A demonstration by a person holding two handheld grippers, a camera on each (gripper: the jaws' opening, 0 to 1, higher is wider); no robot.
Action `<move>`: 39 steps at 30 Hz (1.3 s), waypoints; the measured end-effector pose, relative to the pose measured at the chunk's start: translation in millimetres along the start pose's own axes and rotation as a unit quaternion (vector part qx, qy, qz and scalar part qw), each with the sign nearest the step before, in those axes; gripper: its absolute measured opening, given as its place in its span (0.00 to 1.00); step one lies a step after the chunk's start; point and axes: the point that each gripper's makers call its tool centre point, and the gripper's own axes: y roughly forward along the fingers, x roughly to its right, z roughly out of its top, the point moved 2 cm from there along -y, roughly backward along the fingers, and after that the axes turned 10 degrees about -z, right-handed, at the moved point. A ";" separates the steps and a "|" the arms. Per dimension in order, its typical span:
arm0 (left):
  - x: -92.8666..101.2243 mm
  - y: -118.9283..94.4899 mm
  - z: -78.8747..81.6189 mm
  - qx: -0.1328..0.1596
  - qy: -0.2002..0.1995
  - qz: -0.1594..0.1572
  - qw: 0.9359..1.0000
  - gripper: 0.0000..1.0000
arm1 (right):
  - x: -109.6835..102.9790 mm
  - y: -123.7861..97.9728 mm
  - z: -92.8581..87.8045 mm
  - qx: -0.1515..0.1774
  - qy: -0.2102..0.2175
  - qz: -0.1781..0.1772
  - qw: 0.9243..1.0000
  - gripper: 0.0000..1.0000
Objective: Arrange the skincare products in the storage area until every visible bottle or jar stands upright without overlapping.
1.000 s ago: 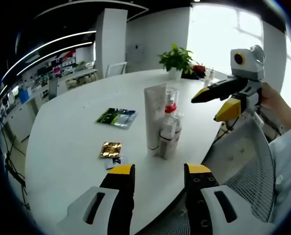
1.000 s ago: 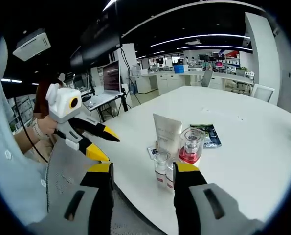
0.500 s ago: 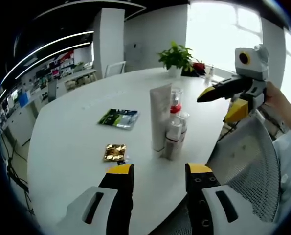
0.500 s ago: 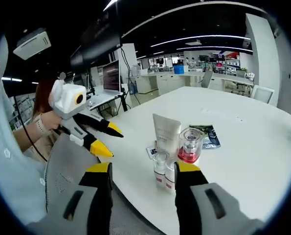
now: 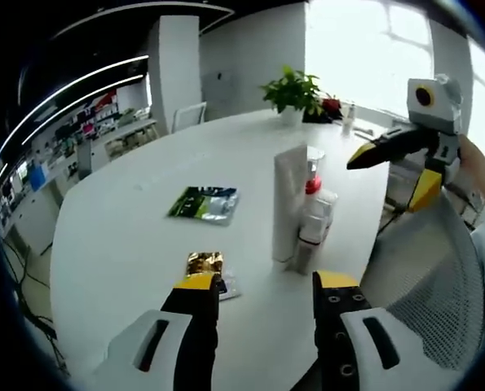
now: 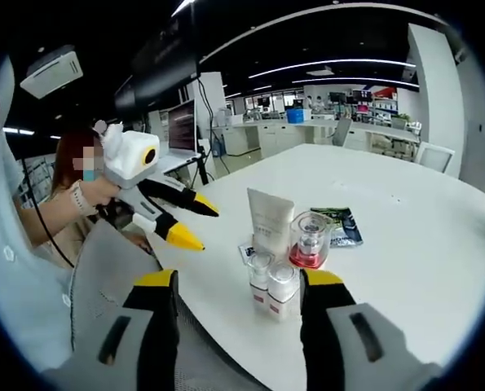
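Tube [image 6: 270, 223], jar [image 6: 309, 240], 2 bottles [image 6: 273, 286] upright, clustered.

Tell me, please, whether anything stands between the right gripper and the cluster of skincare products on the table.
Nothing visible does. The right gripper is open and empty, and the two small bottles stand straight ahead between its jaws' line, with the white tube and clear jar just behind them.

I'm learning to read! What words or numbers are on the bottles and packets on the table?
No words here can be read.
White tube: faint print, too blurred to read.
Two small white bottles: labels too small to read.
Clear jar with red base: no text visible.
Green packet: printed, but too blurred to read.
Gold sachet: no lettering can be made out.
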 end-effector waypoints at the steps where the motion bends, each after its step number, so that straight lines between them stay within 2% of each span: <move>1: -2.1 1.2 0.8 0.001 -0.001 0.000 1.000 0.45 | 1.5 0.1 0.6 0.001 0.000 -0.001 1.000 0.65; 10: -20.6 12.9 8.1 0.004 -0.005 -0.005 1.000 0.54 | 20.6 0.7 5.4 -0.002 0.013 -0.013 1.000 0.81; 15: -29.6 18.9 9.8 0.003 -0.011 -0.013 1.000 0.57 | 33.4 -0.4 10.6 0.004 0.032 -0.012 0.999 0.84; 26: -51.0 25.9 20.1 0.011 -0.022 -0.031 0.999 0.63 | 85.3 -10.2 47.4 0.061 0.099 -0.026 0.993 0.85; 29: -55.0 30.7 22.5 0.010 -0.023 -0.039 0.999 0.66 | 101.1 -2.2 47.5 0.053 0.108 -0.029 0.992 0.85; 34: -63.3 41.7 26.7 0.006 -0.029 -0.052 0.998 0.69 | 115.2 12.9 46.6 0.042 0.124 -0.026 0.991 0.86; 39: -74.0 51.2 32.3 0.009 -0.037 -0.061 0.997 0.71 | 130.3 24.0 55.5 0.055 0.139 -0.027 0.988 0.87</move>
